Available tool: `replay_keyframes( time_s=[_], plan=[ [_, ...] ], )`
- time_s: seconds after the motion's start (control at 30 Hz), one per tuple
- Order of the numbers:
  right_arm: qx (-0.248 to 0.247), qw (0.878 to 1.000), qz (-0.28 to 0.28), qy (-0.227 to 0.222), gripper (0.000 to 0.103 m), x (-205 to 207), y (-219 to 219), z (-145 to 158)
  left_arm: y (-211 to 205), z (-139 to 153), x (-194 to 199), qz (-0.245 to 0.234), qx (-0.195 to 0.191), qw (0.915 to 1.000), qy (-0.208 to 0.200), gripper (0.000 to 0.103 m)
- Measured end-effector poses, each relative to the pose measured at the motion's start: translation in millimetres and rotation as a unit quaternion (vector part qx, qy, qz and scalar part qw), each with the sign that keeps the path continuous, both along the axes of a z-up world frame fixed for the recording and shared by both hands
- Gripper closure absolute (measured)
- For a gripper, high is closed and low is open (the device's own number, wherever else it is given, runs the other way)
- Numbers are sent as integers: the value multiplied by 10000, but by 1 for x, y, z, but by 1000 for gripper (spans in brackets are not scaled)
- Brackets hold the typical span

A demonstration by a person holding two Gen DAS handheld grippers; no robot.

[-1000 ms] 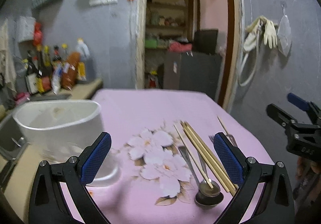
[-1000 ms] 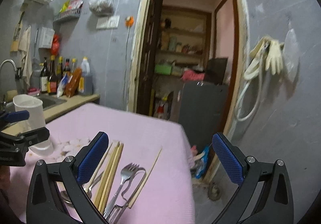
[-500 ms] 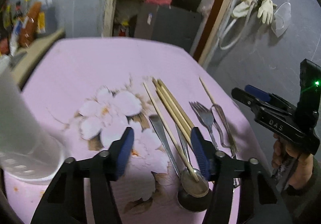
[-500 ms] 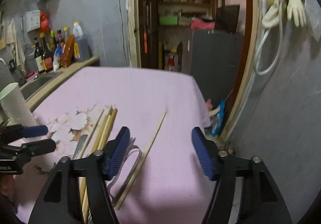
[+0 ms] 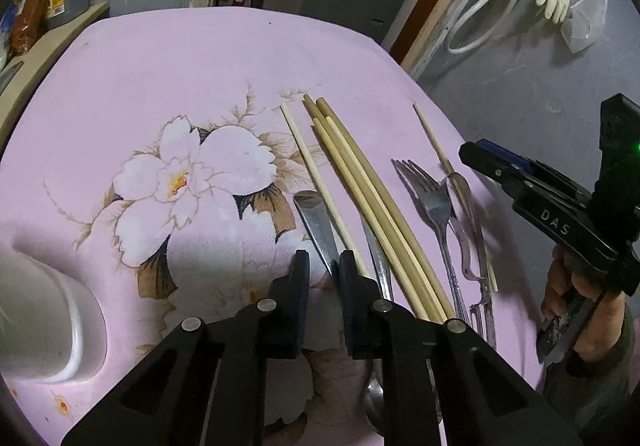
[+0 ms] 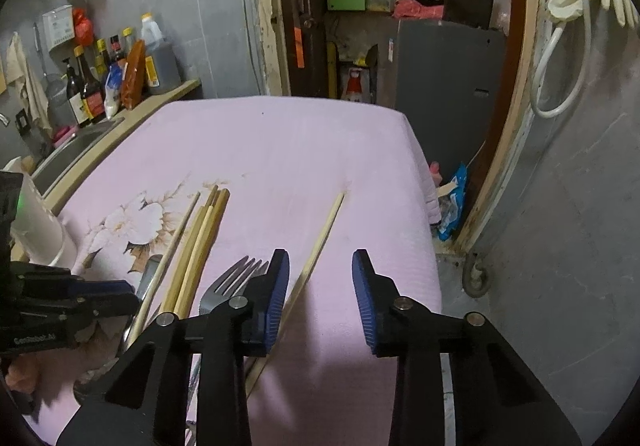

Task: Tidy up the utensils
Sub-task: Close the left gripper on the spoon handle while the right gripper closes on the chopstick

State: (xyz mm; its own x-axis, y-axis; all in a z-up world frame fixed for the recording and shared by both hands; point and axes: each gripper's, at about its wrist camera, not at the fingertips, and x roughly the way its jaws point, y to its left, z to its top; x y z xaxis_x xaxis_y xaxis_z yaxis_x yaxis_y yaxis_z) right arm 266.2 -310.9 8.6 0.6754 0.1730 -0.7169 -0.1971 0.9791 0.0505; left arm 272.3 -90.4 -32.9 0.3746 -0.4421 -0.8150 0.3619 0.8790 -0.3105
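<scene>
pink floral tablecloth (image 5: pixel 200 66), tan chopsticks (image 5: pixel 372 198)

Chopsticks (image 5: pixel 372 202), fork (image 5: pixel 434 202), spoon handle (image 5: pixel 318 224) – lying side by side on pink cloth – white holder (image 5: pixel 48 330) apart.

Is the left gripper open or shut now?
Nearly shut. The left gripper has its jaws narrowed around the metal spoon handle, with only a small gap left; firm contact cannot be told.
</scene>
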Motion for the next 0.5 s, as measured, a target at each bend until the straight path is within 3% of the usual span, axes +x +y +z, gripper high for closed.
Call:
replay_keyframes(
  time_s=[0.33, 0.5],
  plan=[
    [114, 9986, 71, 510, 76, 28, 3, -12, -11, 2, 17, -435, 181, 9984, 308, 91],
    [138, 9973, 18, 725, 83, 43, 7, -16, -8, 3, 21, -416, 84, 9981, 437, 93]
  ],
)
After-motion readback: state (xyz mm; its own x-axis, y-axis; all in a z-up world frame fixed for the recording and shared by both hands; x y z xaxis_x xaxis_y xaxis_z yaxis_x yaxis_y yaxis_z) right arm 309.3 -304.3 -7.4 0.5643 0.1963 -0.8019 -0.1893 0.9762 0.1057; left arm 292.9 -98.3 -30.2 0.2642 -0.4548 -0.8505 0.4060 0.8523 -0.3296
